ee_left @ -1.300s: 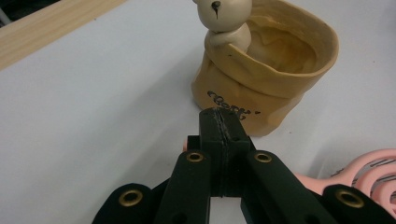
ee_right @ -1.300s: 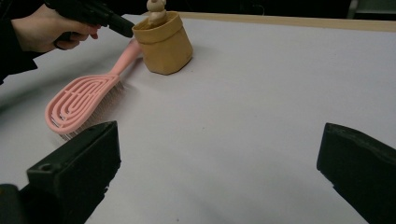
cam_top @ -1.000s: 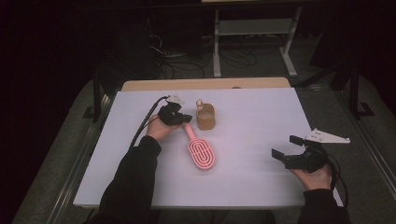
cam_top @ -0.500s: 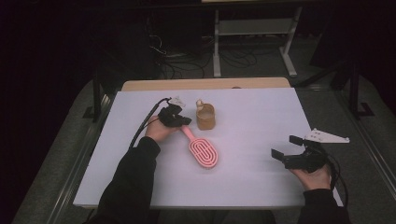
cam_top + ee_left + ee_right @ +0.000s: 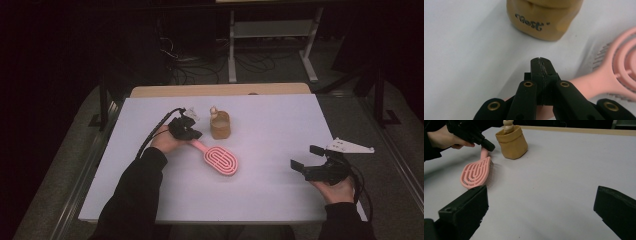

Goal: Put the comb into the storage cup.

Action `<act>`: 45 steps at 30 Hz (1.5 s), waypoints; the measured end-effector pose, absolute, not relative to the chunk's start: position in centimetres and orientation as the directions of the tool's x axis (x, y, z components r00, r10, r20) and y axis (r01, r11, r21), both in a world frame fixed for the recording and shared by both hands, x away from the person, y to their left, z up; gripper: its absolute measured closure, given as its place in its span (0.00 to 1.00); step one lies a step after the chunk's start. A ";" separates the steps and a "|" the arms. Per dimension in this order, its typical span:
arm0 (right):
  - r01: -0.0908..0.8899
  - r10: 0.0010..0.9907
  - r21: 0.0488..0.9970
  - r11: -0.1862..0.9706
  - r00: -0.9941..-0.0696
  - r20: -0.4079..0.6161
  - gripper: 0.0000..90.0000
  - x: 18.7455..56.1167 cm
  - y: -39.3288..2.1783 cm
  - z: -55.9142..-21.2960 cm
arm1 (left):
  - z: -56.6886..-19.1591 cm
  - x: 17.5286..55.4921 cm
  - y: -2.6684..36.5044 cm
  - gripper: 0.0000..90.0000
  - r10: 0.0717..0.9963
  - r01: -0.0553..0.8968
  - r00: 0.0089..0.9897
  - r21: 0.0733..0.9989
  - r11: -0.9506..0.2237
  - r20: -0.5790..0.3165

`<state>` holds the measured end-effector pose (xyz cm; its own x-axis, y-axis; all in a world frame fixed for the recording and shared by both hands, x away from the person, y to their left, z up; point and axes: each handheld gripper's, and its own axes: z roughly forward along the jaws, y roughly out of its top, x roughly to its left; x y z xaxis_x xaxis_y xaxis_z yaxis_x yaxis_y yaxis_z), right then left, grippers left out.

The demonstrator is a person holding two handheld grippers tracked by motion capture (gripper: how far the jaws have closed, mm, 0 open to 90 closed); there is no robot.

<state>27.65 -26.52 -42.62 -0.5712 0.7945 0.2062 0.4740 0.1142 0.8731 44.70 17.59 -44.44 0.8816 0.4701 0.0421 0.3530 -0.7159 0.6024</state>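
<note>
Lying diagonally on the counter (image 5: 280, 130), the pink hairbrush (image 5: 220, 159) points its handle at the left gripper (image 5: 192, 135), whose jaws are pressed together at that handle. The right gripper (image 5: 306, 157) rests well apart, jaws wide and empty.

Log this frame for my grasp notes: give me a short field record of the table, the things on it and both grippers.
surface: white table top
brush: pink plastic hairbrush with looped open head, lying flat, handle toward left gripper
pot: tan soft pot with dark lettering, upright beyond the brush, pale item sticking out
left gripper: jaws shut at the brush handle; whether the handle is pinched is unclear
right gripper: jaws open, nothing between them, near right edge
</note>
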 end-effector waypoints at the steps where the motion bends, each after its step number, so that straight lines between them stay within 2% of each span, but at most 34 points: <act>1: 0.474 0.794 0.873 0.114 -0.571 0.207 0.00 27.6 -26.5 -42.6 | -44.4 44.6 17.7 1.00 0.467 0.351 0.883 0.600 -0.719 0.044; 17: 0.475 0.796 0.873 0.112 -0.569 0.207 0.00 27.6 -26.4 -42.6 | -44.4 42.5 19.4 1.00 0.435 0.334 0.898 0.533 -0.778 0.072; 32: 0.485 0.795 0.867 0.116 -0.568 0.212 0.00 27.7 -26.3 -42.7 | -44.1 41.6 20.6 1.00 0.427 0.331 0.902 0.530 -0.780 0.066; 45: 0.484 0.793 0.867 0.117 -0.571 0.211 0.00 27.6 -26.2 -42.7 | -42.0 40.7 22.7 1.00 0.423 0.314 0.902 0.535 -0.784 0.090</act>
<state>27.65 -26.20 -42.71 -0.5713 0.7931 0.2113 0.4836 0.1172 0.8674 40.74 22.68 -42.05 0.9017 0.4228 0.0902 0.3142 -0.7843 0.5349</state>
